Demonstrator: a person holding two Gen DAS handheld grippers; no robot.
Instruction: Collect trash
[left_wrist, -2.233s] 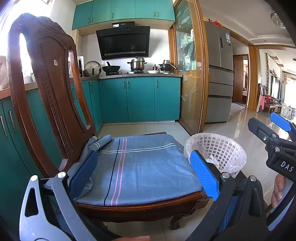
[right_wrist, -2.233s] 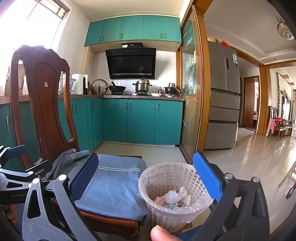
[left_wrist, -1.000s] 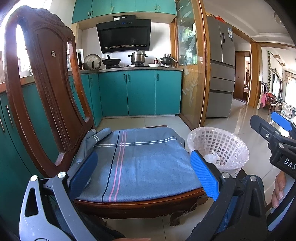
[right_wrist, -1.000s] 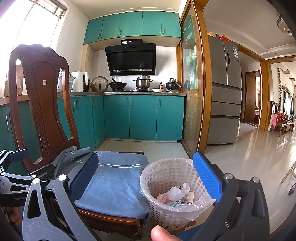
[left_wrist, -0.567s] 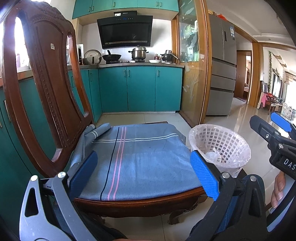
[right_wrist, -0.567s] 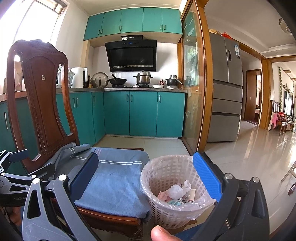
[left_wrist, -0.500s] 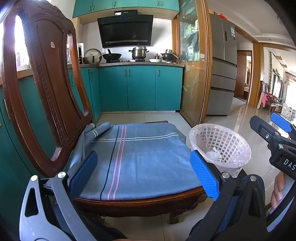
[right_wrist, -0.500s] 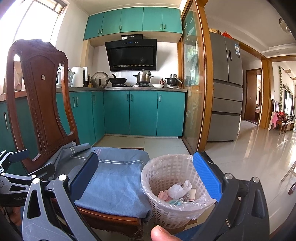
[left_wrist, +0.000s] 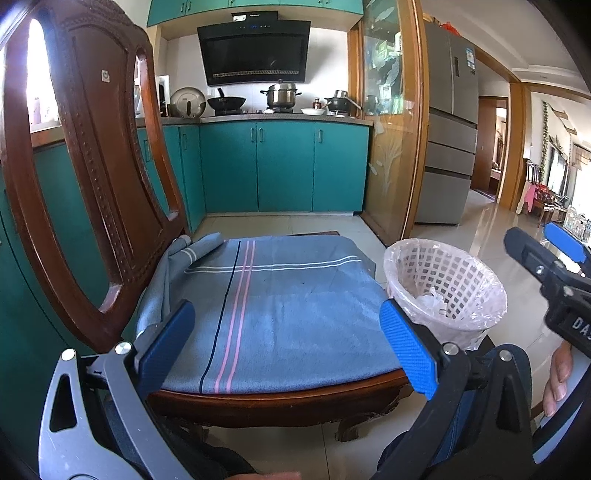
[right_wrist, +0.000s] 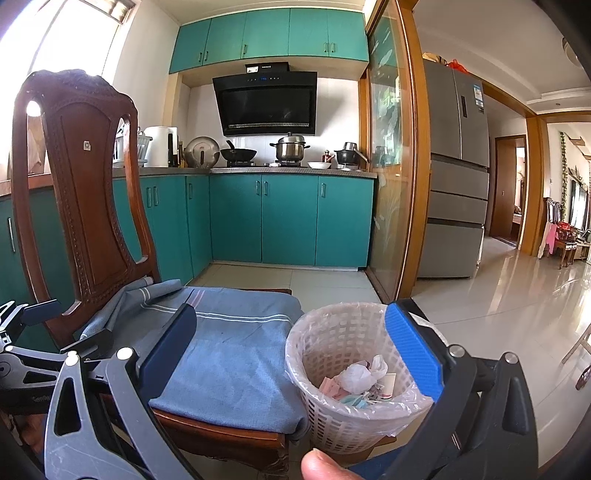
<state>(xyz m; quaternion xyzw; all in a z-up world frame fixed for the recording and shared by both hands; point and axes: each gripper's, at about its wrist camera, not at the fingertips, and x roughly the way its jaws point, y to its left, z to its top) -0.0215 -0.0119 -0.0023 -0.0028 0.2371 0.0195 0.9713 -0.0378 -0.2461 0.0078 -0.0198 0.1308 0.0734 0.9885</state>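
Note:
A white mesh trash basket (right_wrist: 343, 417) with a clear liner stands beside the chair and holds crumpled tissue and wrappers (right_wrist: 356, 376). It also shows in the left wrist view (left_wrist: 447, 291). My left gripper (left_wrist: 286, 345) is open and empty, in front of the chair seat. My right gripper (right_wrist: 291, 349) is open and empty, in front of the basket and the seat's right edge. The right gripper also shows at the right of the left wrist view (left_wrist: 546, 258). No loose trash shows on the seat.
A carved wooden chair (left_wrist: 92, 177) carries a blue striped cloth (left_wrist: 280, 302) on its seat. Teal kitchen cabinets (left_wrist: 284, 170) and a stove with pots stand behind. A glass partition (right_wrist: 391, 184) and a grey fridge (right_wrist: 458, 177) are at the right, with glossy tiled floor beyond.
Both grippers have dipped slightly and drifted a little; the chair and basket sit a bit higher in the views. Both stay open and empty.

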